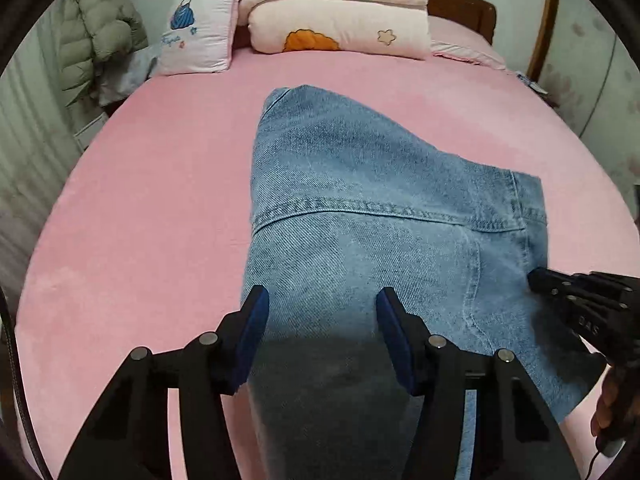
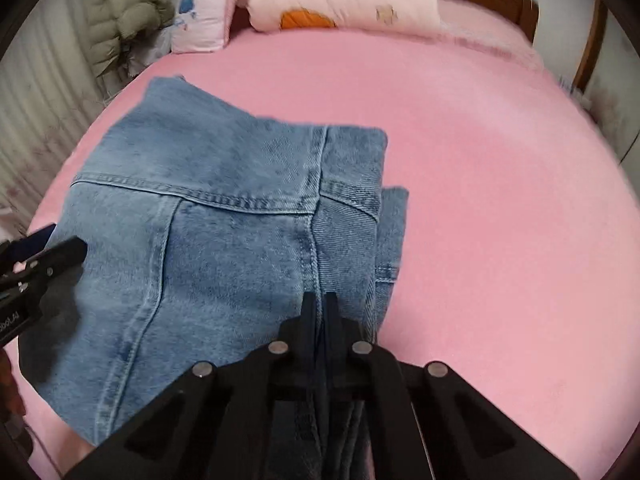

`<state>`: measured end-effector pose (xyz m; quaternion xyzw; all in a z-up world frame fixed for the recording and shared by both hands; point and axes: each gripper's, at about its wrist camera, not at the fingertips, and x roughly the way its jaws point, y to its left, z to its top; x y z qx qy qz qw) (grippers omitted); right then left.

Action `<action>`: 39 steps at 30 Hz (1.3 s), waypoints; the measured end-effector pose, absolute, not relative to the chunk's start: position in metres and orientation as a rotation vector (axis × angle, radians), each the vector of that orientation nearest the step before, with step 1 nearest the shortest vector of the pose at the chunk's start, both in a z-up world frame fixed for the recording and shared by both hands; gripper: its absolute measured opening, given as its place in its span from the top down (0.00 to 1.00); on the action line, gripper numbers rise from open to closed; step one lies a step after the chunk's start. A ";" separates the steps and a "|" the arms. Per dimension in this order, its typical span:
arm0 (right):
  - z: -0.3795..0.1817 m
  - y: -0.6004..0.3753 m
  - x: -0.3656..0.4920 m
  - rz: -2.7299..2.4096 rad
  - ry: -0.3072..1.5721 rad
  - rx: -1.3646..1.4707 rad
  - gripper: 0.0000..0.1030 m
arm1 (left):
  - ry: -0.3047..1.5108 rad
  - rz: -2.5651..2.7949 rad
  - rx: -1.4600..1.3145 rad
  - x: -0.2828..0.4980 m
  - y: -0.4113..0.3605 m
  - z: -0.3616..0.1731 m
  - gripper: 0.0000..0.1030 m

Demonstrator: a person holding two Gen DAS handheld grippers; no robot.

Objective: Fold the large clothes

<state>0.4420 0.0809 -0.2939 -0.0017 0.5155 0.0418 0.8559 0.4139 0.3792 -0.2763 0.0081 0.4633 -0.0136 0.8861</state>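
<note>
A denim jacket (image 1: 360,216) is lying back-up on the pink bedsheet (image 1: 152,184), roughly mid-bed, already partly folded; layered edges are showing on its right side in the right wrist view.

The left gripper (image 1: 320,320) is hovering over the near part of the denim with its fingers spread wide, pinching nothing. The right gripper (image 2: 320,312) is pressing its fingers together on the stacked denim layers at the jacket's near right edge, along the vertical seam.

Judgement: the right gripper is holding a fold edge while the left is getting ready to take the near left side. To do this well:
- the left should be closing on the near edge, catching every layer, not only the top one
- both grips should be sitting level along the same edge, so the fold line runs straight across the yoke seam
- lifting just enough to clear the sheet, keeping the cloth taut between the grips
- laying the edge down square on the far part, then smoothing it

Risk: denim is stiff and heavy, so inner layers may be slipping from a shallow pinch.

Folded quilts (image 1: 336,12) and a pillow (image 1: 196,36) are sitting at the headboard, well apart.
</note>
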 end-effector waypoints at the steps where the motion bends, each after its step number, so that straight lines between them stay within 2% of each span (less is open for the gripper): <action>1: -0.299 0.077 0.444 0.095 1.096 0.020 0.99 | 0.955 -0.021 0.042 0.410 0.378 -0.276 0.46; 6: -0.298 0.084 0.443 0.084 1.098 0.000 0.98 | 0.955 0.004 0.037 0.404 0.378 -0.270 0.45; 8: -0.287 0.077 0.438 0.146 1.100 0.028 0.97 | 0.991 0.021 0.013 0.400 0.381 -0.262 0.38; 9: -0.282 0.071 0.433 0.149 1.098 0.047 0.95 | 1.000 0.026 0.005 0.394 0.380 -0.259 0.38; 13: -0.248 0.048 0.399 0.167 1.062 0.102 0.95 | 0.989 0.016 -0.053 0.360 0.379 -0.228 0.37; 16: -0.220 0.029 0.371 0.195 1.040 0.121 0.95 | 0.973 0.025 -0.081 0.323 0.371 -0.193 0.29; 21: -0.147 -0.010 0.303 0.244 0.979 0.144 0.95 | 0.933 -0.018 -0.265 0.249 0.352 -0.127 0.24; 25: -0.094 -0.037 0.238 0.284 0.958 0.167 0.94 | 0.880 -0.020 -0.356 0.178 0.321 -0.072 0.16; 33: -0.015 -0.095 0.120 0.328 0.952 0.177 0.94 | 0.854 0.015 -0.337 0.059 0.240 -0.010 0.15; 35: -0.006 -0.106 0.101 0.333 0.945 0.172 0.90 | 0.873 0.023 -0.314 0.035 0.217 -0.005 0.15; 37: 0.000 -0.117 0.078 0.329 0.943 0.153 0.80 | 0.894 0.024 -0.299 0.012 0.194 -0.002 0.15; 39: 0.005 -0.127 0.055 0.323 0.948 0.135 0.77 | 0.897 0.020 -0.294 -0.008 0.176 0.000 0.15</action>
